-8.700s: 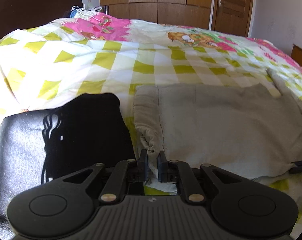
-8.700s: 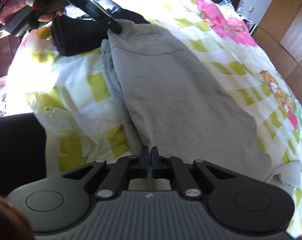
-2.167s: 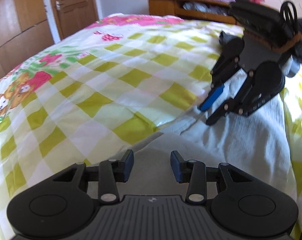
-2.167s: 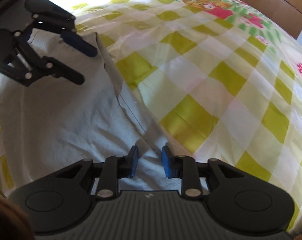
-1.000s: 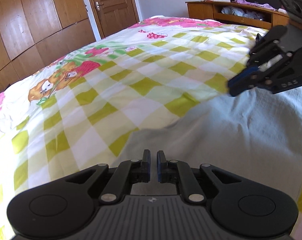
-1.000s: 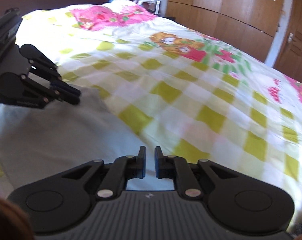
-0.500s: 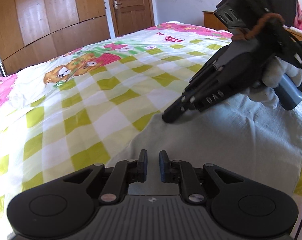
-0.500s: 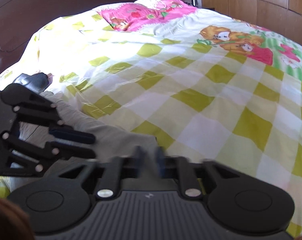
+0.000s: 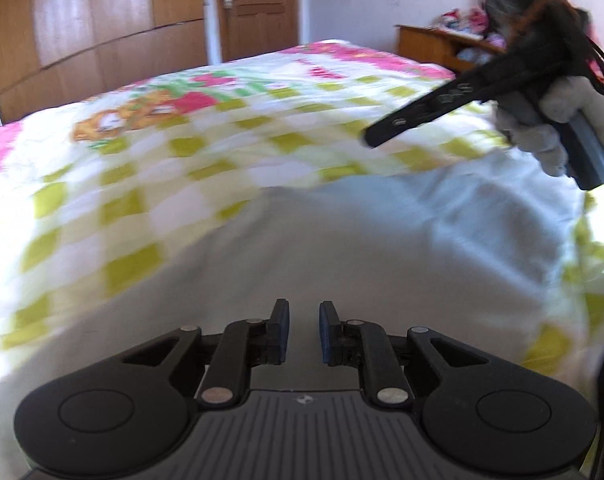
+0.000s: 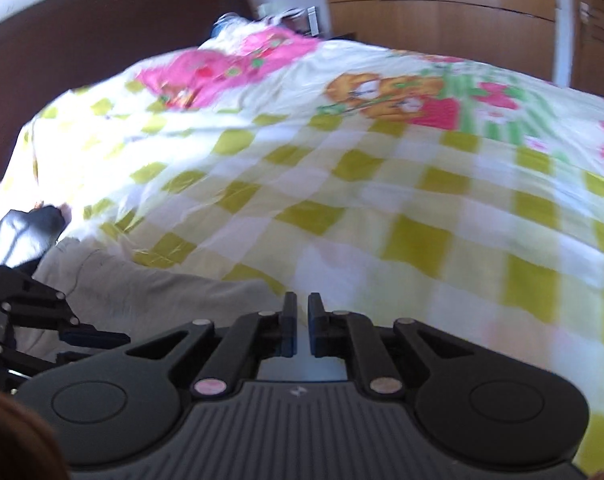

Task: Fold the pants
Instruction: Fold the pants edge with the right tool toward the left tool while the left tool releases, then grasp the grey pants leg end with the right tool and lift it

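Looking at the grey pants (image 9: 382,264) lying flat on the checked bedcover (image 9: 141,184), close to its near edge and seeming already doubled over, with a dark cloth (image 10: 25,228) just beyond them. Holding the left gripper (image 9: 300,314) over the pants, jaws a little apart, pinching nothing; opening the right gripper (image 10: 299,310) as well, with nothing seen between its jaws. Judging at least 1 fold as done; probably still needing 1 more fold or some smoothing

Sunlight is falling across the checked bedspread (image 9: 149,184); wooden wardrobes (image 9: 81,28) and a door (image 9: 257,12) are standing behind the bed.
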Motion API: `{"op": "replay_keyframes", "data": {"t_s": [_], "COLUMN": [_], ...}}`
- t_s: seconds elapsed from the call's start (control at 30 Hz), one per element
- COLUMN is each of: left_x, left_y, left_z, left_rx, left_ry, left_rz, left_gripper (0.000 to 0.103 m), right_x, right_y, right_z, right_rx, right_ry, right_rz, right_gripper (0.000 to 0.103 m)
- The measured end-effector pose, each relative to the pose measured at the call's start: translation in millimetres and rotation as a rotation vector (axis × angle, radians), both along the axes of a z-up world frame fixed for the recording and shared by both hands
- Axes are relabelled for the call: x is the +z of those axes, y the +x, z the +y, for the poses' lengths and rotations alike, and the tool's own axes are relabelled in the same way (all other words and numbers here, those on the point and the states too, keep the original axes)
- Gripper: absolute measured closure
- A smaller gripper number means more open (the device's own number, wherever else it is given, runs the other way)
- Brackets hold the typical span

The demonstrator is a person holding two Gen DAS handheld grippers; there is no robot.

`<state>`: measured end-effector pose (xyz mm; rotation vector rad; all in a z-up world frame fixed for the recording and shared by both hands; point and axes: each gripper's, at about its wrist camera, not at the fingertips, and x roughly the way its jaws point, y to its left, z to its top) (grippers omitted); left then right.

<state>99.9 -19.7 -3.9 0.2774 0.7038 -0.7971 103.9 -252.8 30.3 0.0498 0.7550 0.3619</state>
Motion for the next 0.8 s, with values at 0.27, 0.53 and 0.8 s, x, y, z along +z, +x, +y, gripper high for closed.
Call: {"op": "replay_keyframes", "data": {"t_s": [0.27,0.53,0.8], "left_x": [-5,1,3], "left_y": [-43,-67,-71], "left_z": [-92,-172,-199], "left_rx": [-0.238,-0.363,-0.388], "left_ry": [-0.050,0.019,0.094], "left_rz": [0.030,0.005,0.014], "left_gripper": [0.074,0.074,0.073], "right_x": [10,-32,-35], "right_y": [-166,-256,-276], "right_z": [-127,-208,-244], "right_rx": [-0.455,-0.801,-0.931], "right_ry": [0.055,0.292,0.396], "right_rz": [0.115,0.180,0.032], "right_gripper": [0.091,0.085,0.077]}}
